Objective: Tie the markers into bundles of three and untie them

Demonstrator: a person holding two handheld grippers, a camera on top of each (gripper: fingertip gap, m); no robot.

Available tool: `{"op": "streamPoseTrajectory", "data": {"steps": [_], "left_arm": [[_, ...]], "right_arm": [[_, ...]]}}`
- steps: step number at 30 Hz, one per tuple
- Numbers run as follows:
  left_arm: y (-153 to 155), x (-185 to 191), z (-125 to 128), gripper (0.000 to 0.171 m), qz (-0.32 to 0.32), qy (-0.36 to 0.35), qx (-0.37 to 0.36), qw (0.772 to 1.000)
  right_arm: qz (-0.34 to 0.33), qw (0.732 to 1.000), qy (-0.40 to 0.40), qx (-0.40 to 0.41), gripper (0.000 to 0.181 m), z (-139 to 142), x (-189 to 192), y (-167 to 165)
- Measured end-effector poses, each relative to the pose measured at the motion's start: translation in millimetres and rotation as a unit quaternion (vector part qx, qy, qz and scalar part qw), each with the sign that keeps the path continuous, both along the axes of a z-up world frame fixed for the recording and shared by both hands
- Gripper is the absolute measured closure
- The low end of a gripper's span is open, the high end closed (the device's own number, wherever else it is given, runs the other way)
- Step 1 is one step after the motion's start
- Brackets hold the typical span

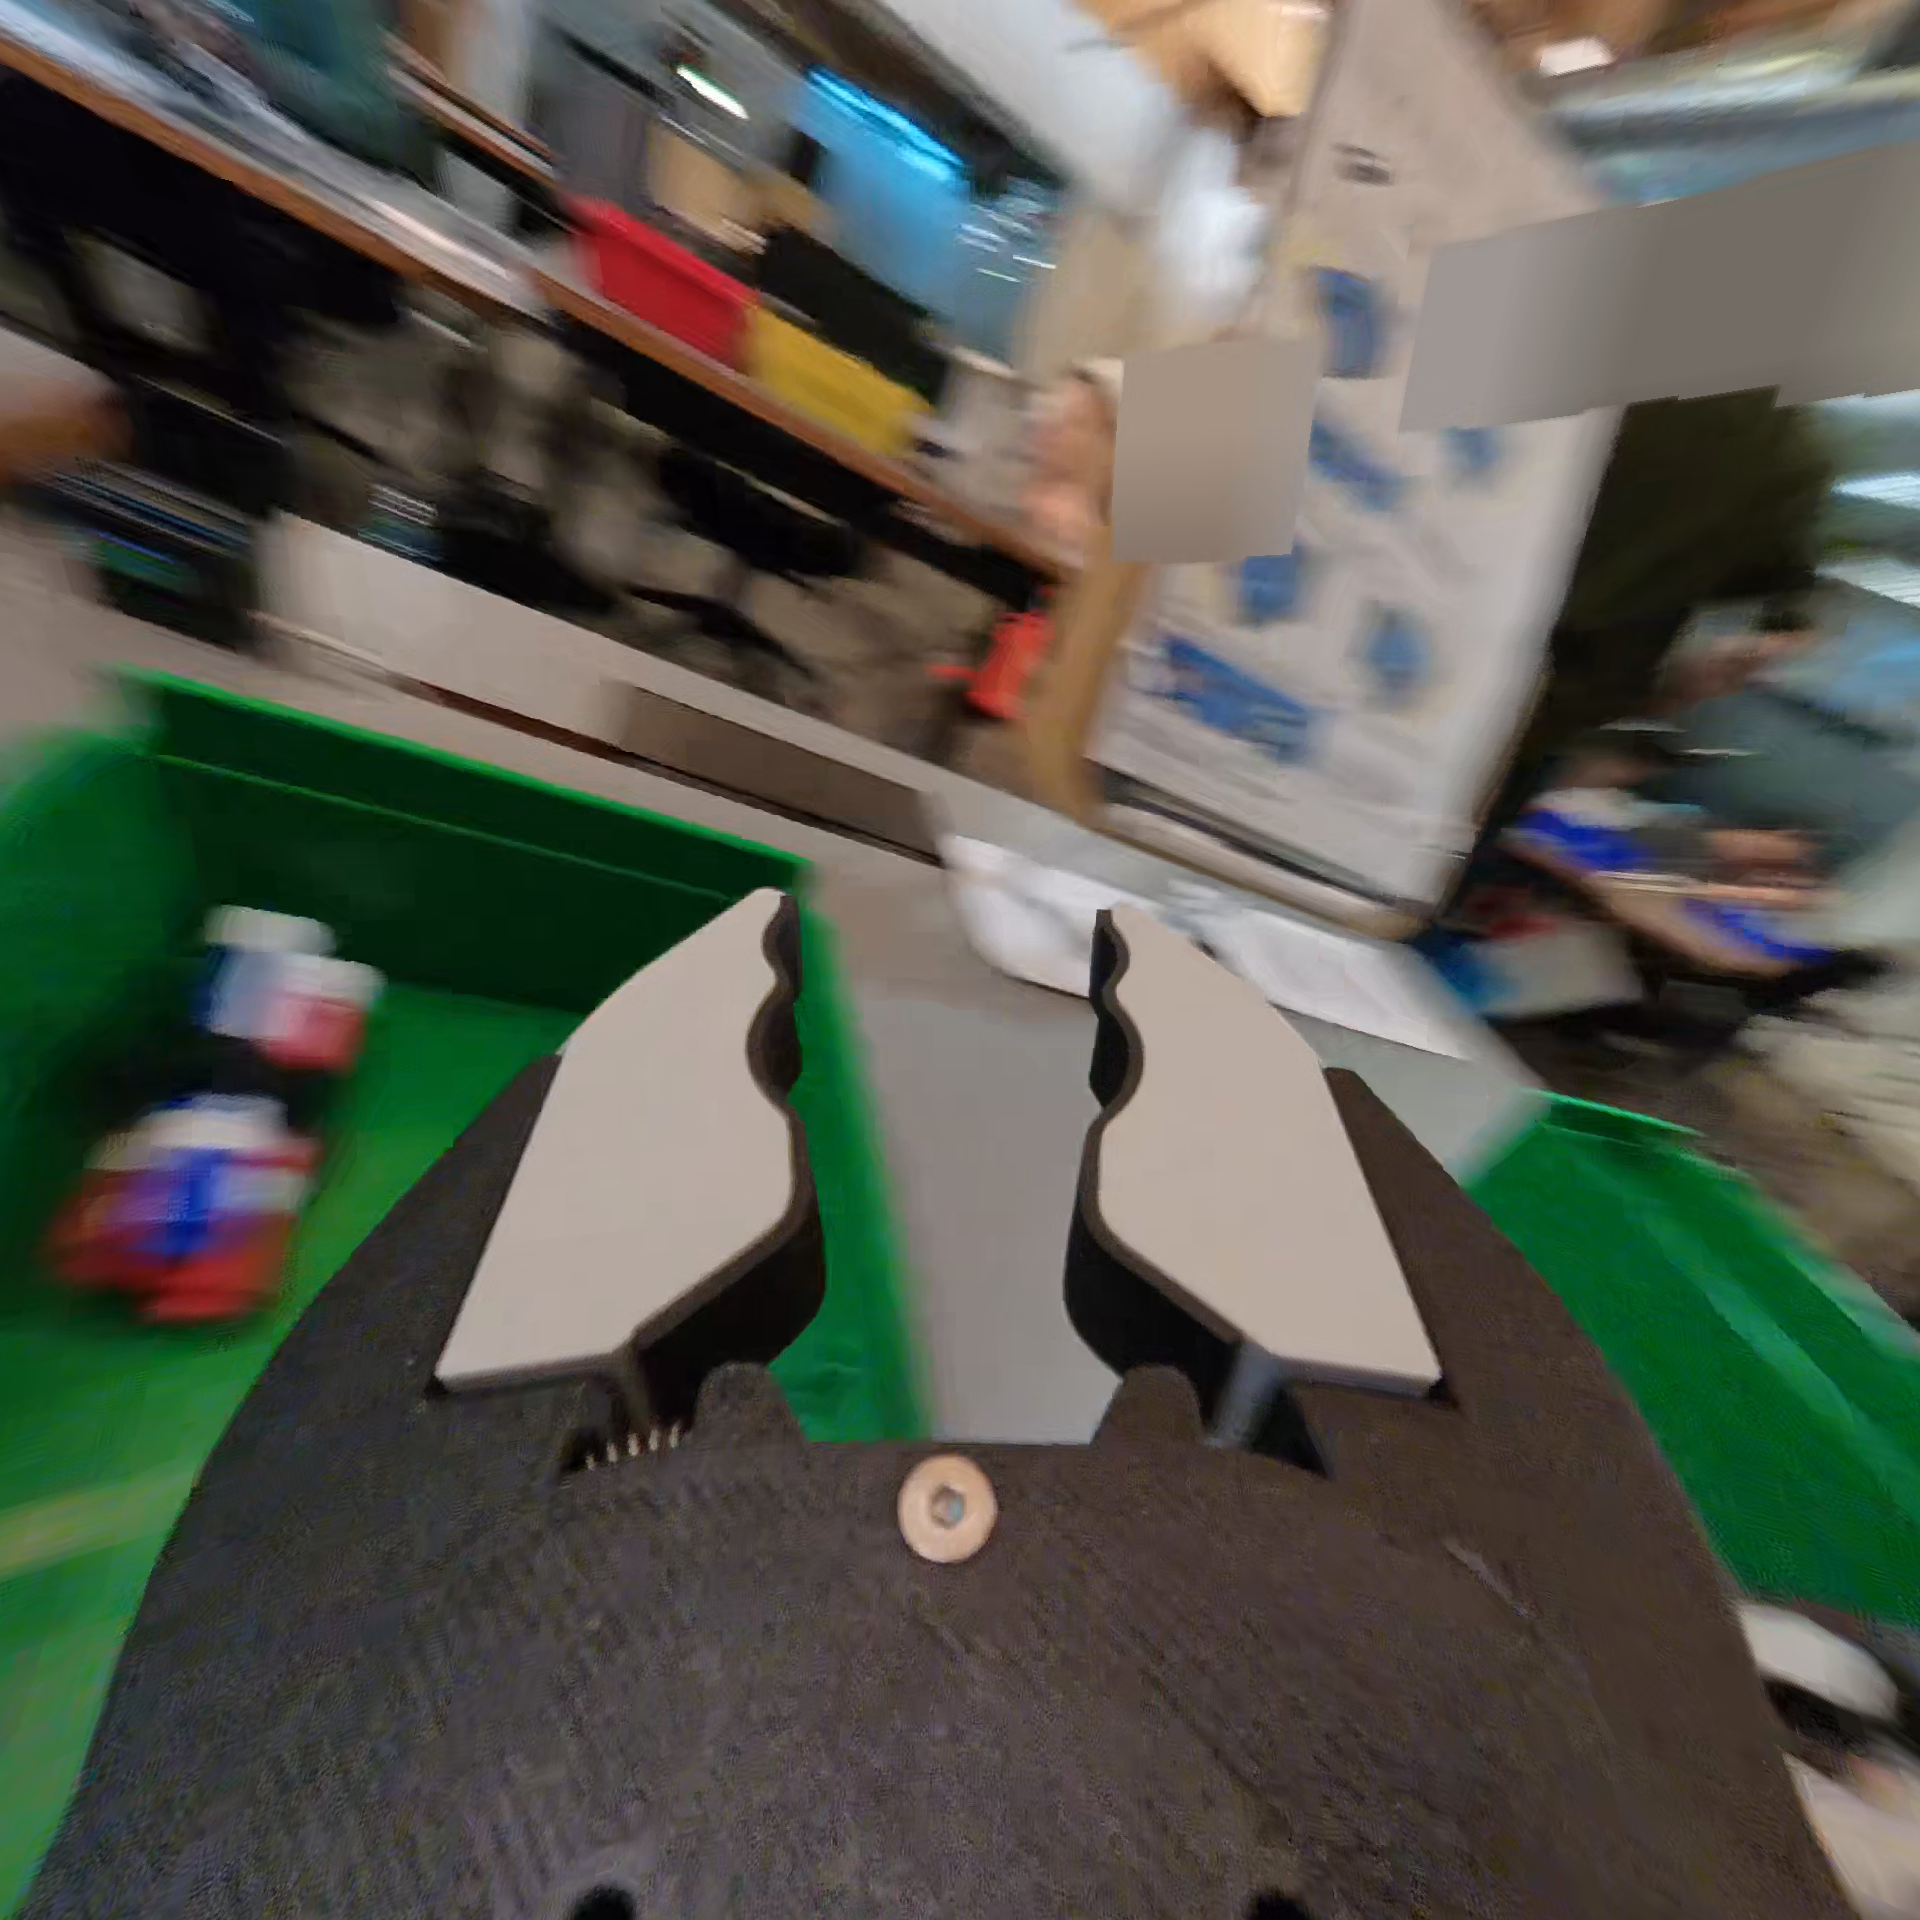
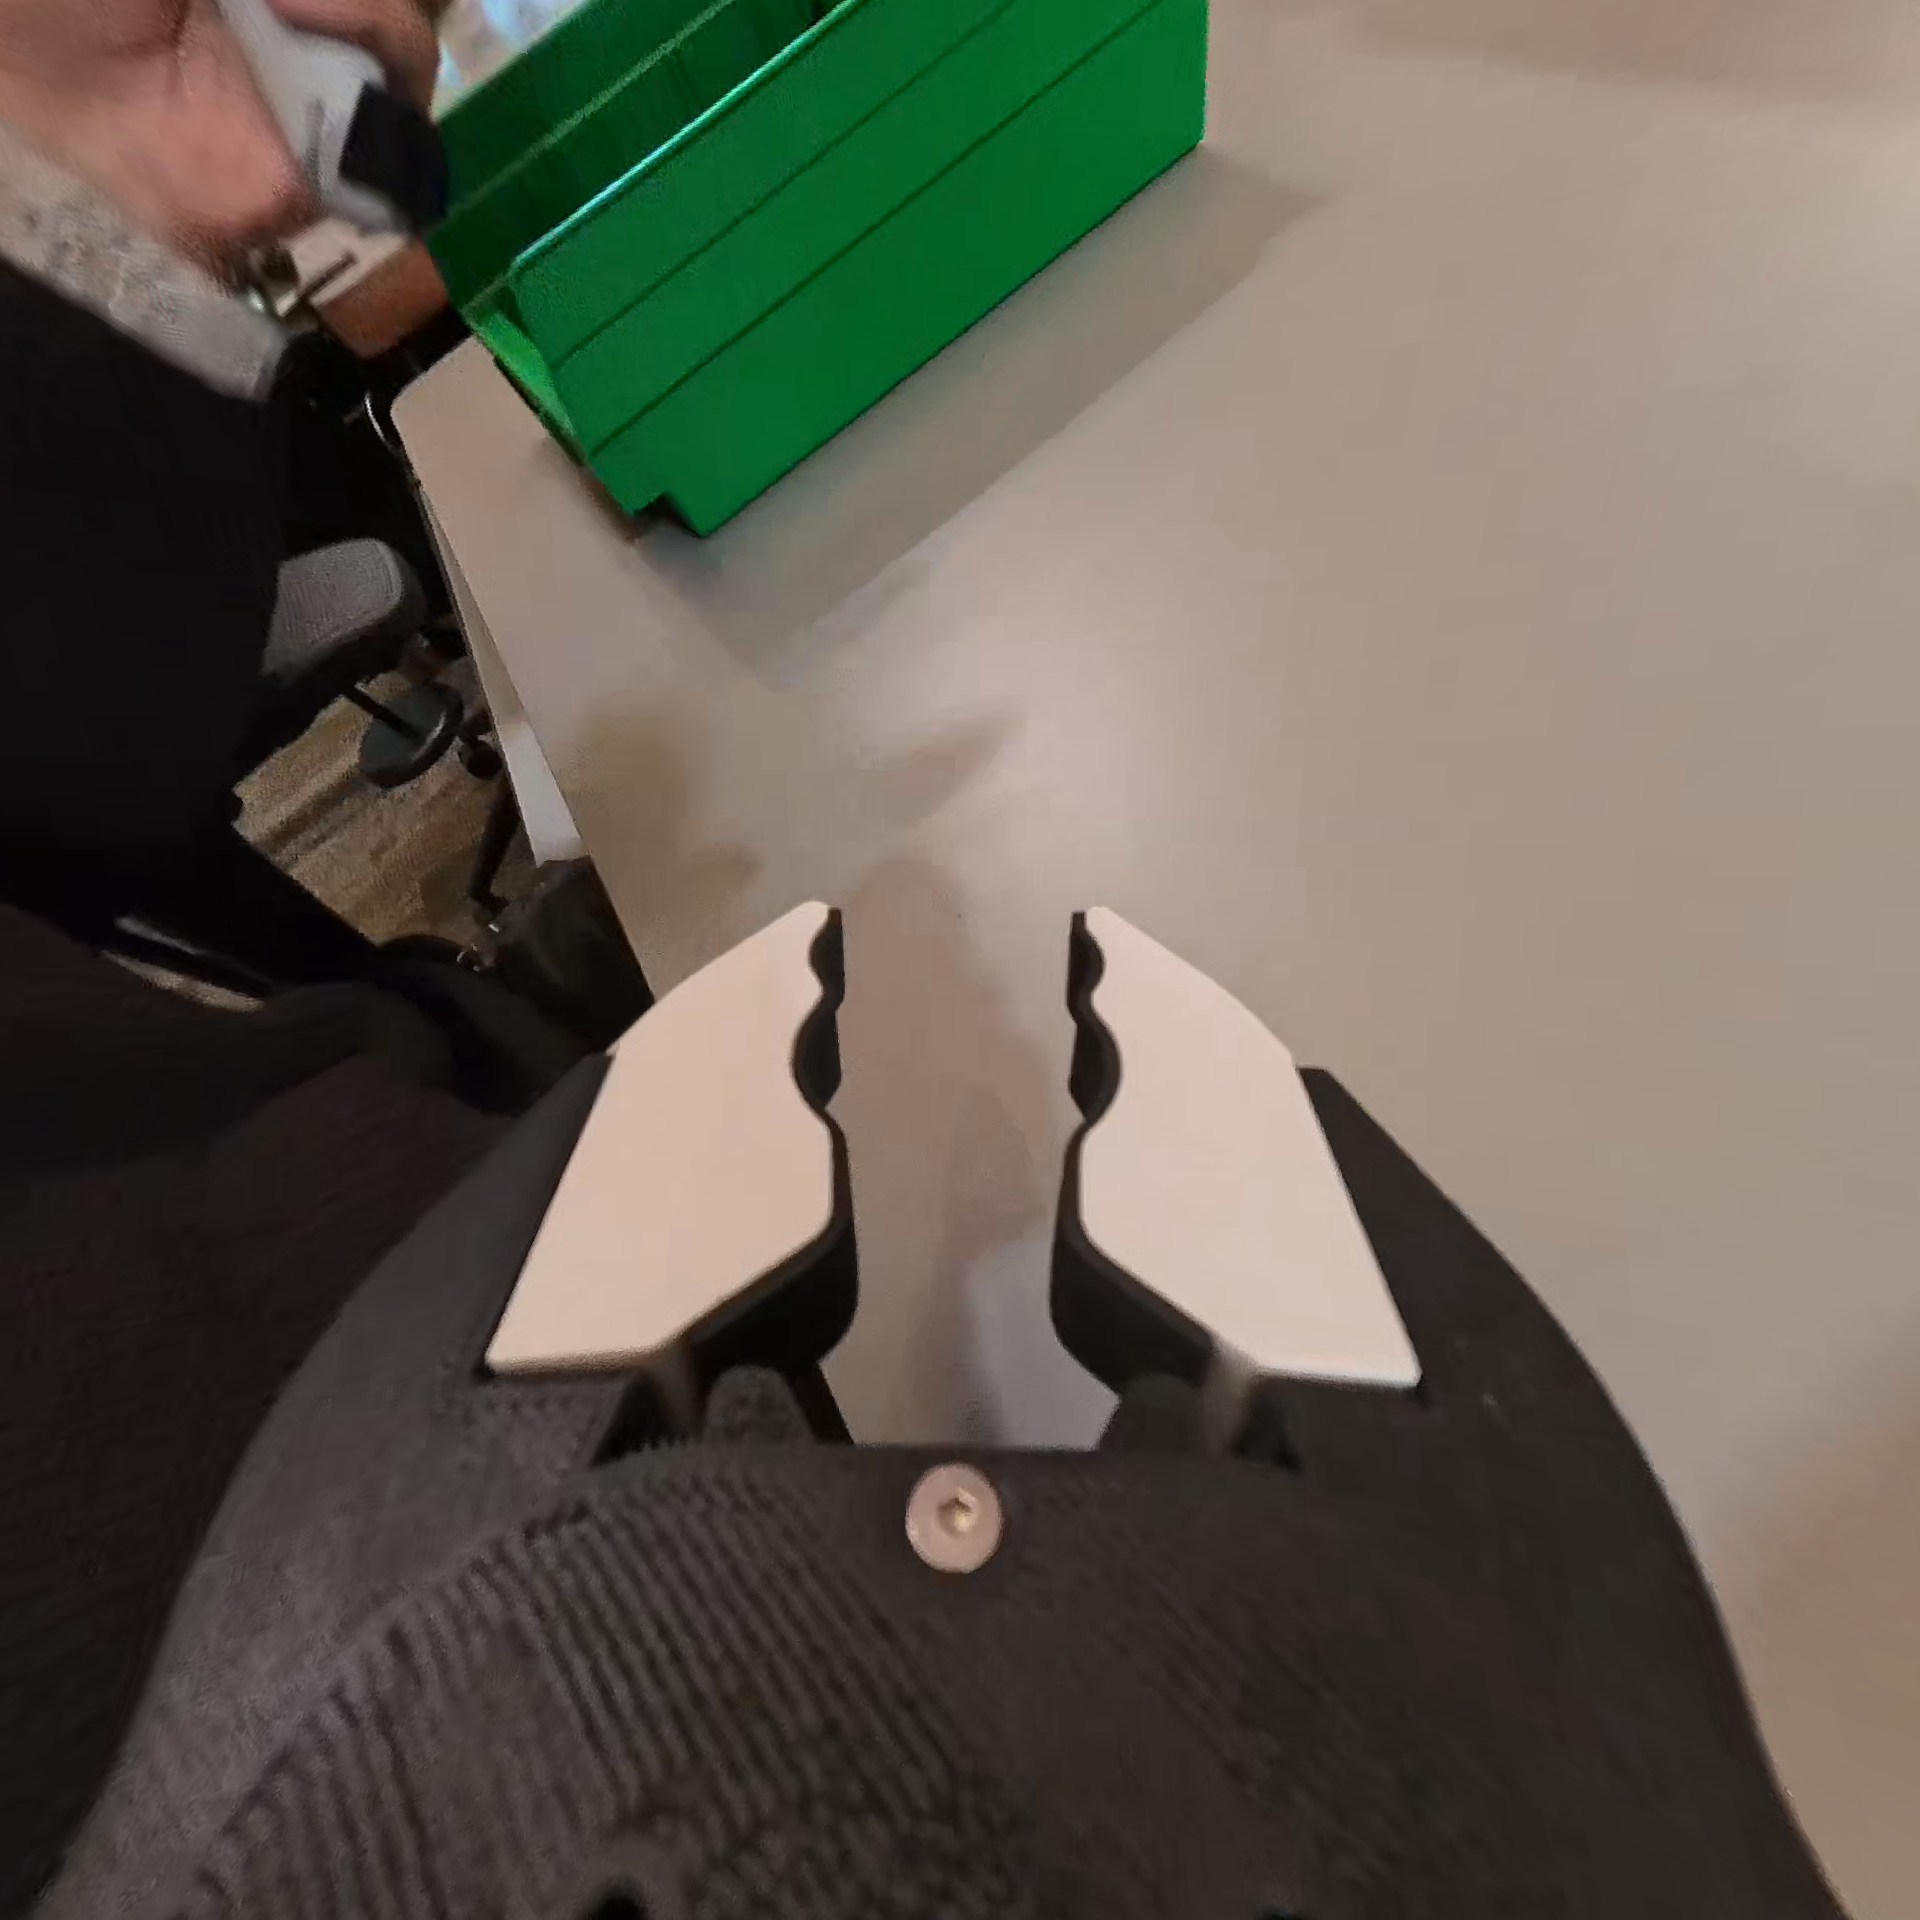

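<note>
Left tongs [image 1: 945, 935] parted, empty, above grey surface [image 1: 977, 1195] between green bins [image 1: 436, 862]; blurred bottles [image 1: 187, 1216] in left bin. Right tongs [image 2: 954, 925] parted, empty, over bare surface [image 2: 1455, 623]; green bins [image 2: 831, 312] well ahead.

A workshop or lab-like workroom: at the upper left of the left wrist view, long shelves [image 1: 644, 343] carry red, yellow and black storage bins. Green parts bins [image 2: 831, 260] sit on a pale grey desk [image 2: 1455, 623], and a wheeled office chair [image 2: 364, 644] stands at left.
</note>
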State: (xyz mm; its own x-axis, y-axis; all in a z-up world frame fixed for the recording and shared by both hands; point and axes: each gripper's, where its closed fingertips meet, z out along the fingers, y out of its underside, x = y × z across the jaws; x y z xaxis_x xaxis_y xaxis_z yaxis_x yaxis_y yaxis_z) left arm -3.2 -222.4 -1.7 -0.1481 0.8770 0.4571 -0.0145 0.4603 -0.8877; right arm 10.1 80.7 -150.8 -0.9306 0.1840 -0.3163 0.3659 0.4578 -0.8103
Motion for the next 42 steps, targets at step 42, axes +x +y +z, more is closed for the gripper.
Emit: {"op": "streamPoseTrajectory", "data": {"steps": [42], "left_arm": [[-112.2, -27.9, -119.0, 0.149, 0.067, -0.297, -0.144, 0.941]], "right_arm": [[0.045, 0.997, -0.058, 0.008, 0.139, -7.4, 2.8, -11.3]]}}
